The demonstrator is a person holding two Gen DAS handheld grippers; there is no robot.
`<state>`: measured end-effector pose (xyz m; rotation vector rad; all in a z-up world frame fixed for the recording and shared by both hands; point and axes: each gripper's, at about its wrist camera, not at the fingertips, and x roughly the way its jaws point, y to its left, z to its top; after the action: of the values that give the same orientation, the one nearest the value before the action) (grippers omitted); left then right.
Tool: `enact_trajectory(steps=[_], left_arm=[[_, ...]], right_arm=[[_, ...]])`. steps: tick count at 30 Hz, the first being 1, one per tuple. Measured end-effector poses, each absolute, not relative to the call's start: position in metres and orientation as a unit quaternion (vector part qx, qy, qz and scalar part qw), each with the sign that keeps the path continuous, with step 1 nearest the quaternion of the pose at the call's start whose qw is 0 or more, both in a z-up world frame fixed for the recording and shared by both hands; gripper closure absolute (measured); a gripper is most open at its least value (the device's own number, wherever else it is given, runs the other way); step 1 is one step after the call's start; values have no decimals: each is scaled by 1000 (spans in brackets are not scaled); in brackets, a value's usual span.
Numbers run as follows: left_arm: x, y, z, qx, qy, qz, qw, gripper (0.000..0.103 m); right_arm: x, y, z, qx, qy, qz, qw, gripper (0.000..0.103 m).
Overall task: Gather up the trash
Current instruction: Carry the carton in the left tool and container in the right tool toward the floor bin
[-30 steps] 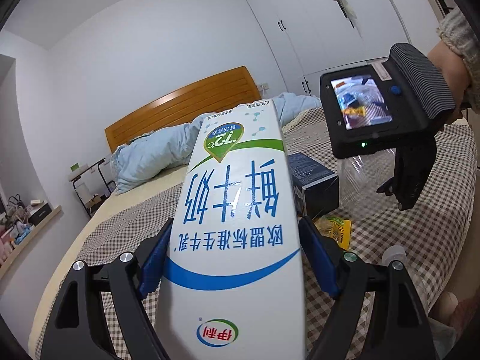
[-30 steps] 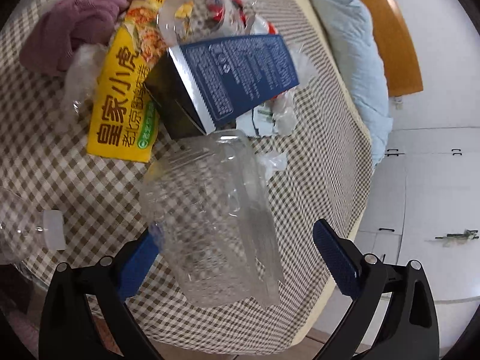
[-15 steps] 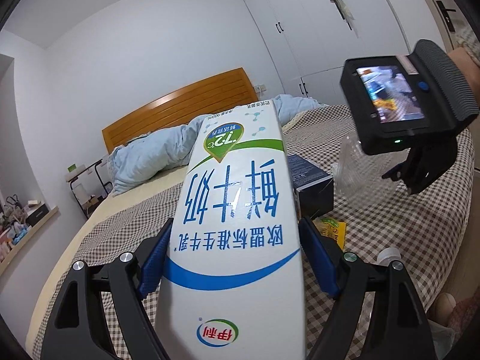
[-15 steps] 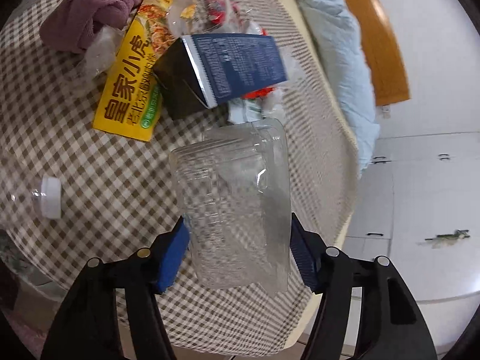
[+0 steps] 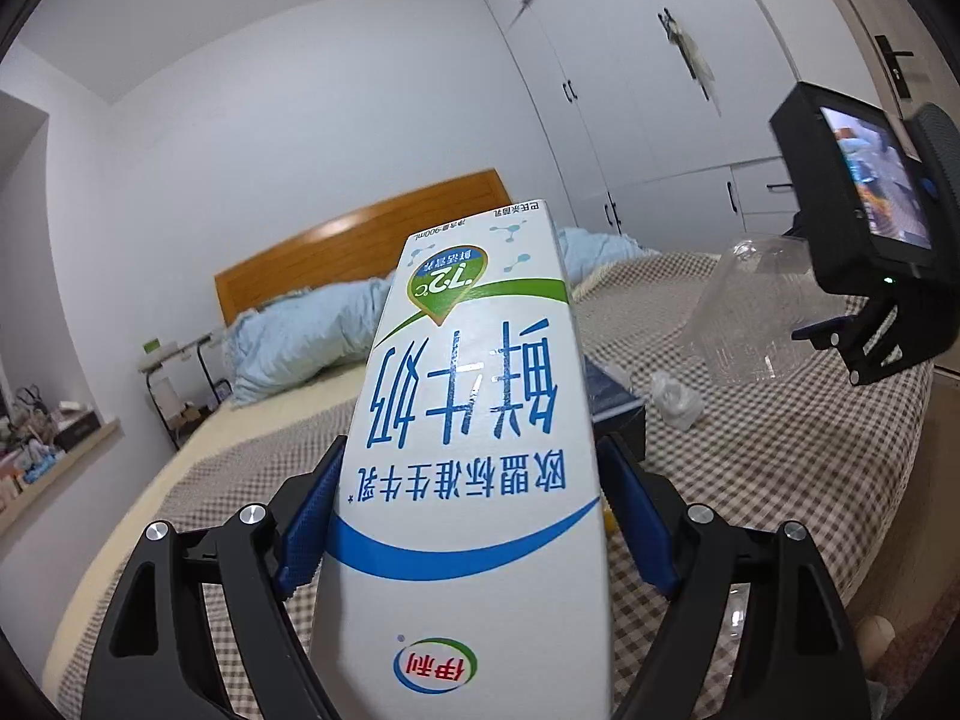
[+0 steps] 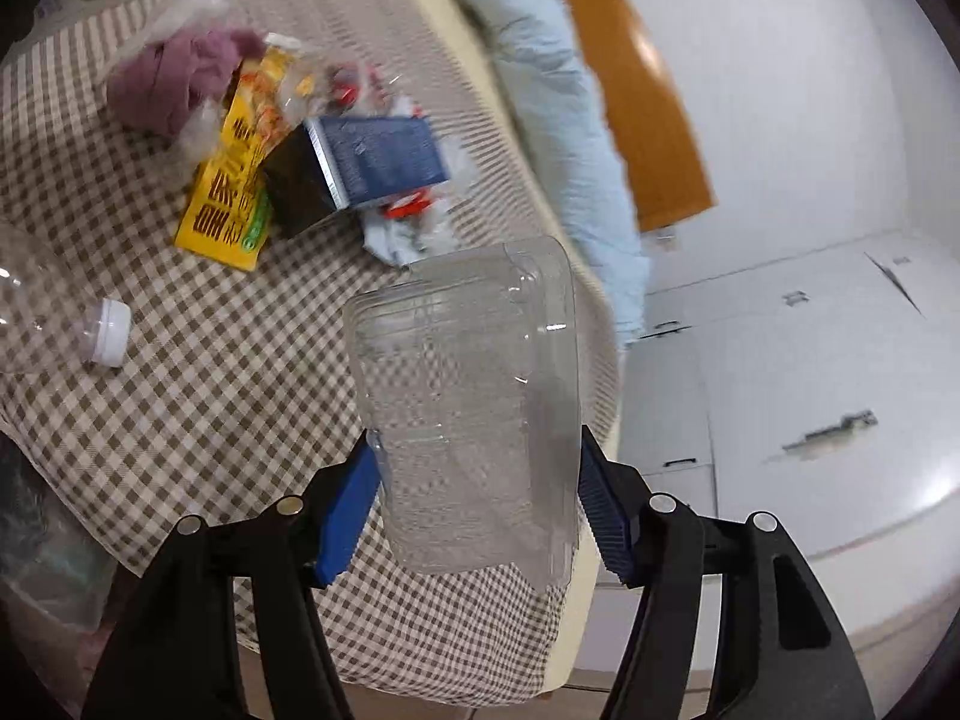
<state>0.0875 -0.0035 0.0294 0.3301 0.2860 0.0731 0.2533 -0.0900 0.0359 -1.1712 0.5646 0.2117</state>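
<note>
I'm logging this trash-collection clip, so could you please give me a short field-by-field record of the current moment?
setting: bedroom, bed with checked cover
left gripper: shut on milk carton, print upside down
right gripper: shut on clear plastic clamshell container, lifted off the bed
remaining on bed: yellow snack packet, dark blue box, clear plastic bottle with white cap, crumpled wrappers, purple cloth
background: wooden headboard, light blue duvet, white wardrobe

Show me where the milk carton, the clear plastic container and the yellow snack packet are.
milk carton (image 5: 474, 420): left wrist view, on its printed front face.
clear plastic container (image 6: 474, 420): right wrist view, on its transparent side wall.
yellow snack packet (image 6: 231, 210): right wrist view, on its lower printed half.
</note>
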Motion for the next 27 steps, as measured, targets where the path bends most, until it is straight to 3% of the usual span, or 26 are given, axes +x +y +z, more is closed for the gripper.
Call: enact_trajectory(steps=[7,27], left_arm=[[52,-17,46,186,119,43,974,24],[-27,-81,46,235,124,-31,964,24]], right_arm=[[200,-113,50,-481,231,66,843,42],[89,-182,58,-327,237,70,912,42]])
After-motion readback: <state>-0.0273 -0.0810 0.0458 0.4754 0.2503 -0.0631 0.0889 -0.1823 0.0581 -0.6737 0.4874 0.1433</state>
